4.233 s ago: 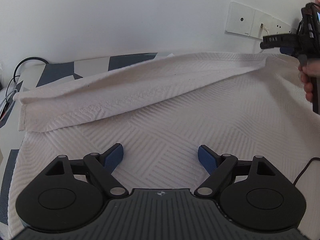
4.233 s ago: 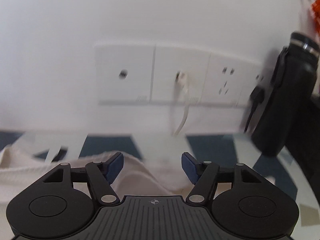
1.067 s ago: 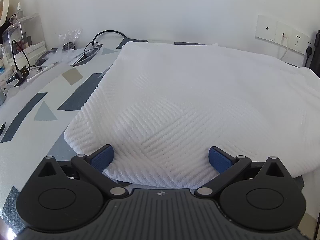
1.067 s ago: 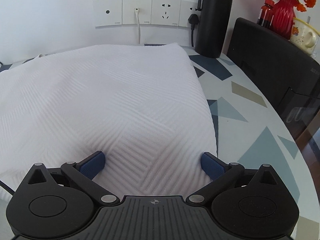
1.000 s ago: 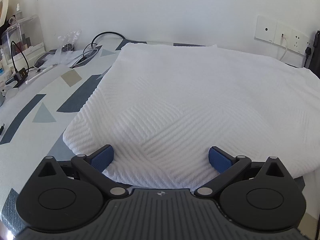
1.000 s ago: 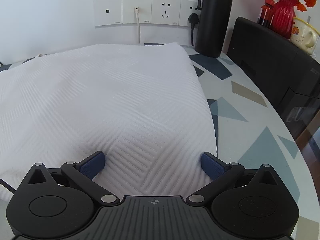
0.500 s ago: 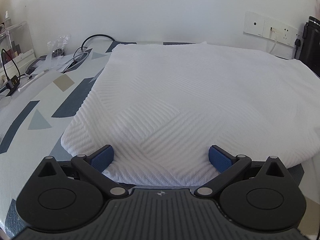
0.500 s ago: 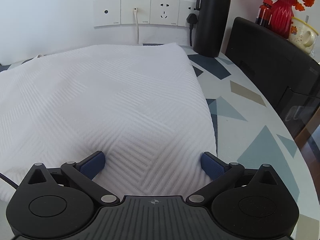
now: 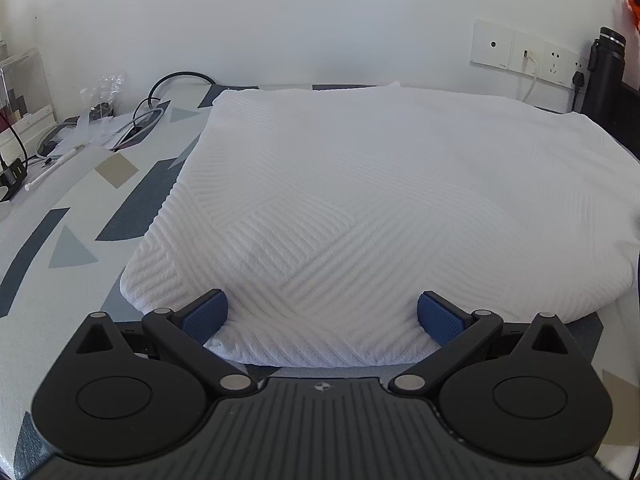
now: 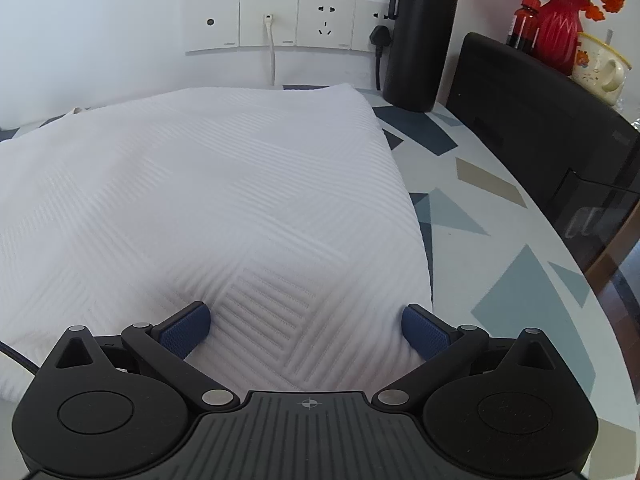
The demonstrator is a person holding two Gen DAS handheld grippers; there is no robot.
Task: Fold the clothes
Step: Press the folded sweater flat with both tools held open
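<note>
On the patterned table [image 9: 76, 196], the white cloth [image 9: 360, 200] lies folded flat. My left gripper [image 9: 322, 316] and right gripper [image 10: 306, 326] both stand wide apart at its near edge, gripping nothing.

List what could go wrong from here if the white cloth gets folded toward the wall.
1. The black bottle stands just past the white cloth's far right corner; a swept corner might tip it.
2. A white cable hangs from the socket behind the cloth's far edge and could snag.
3. Both the left gripper and right gripper are open over the near edge, so a shallow grab may catch only one layer.
</note>
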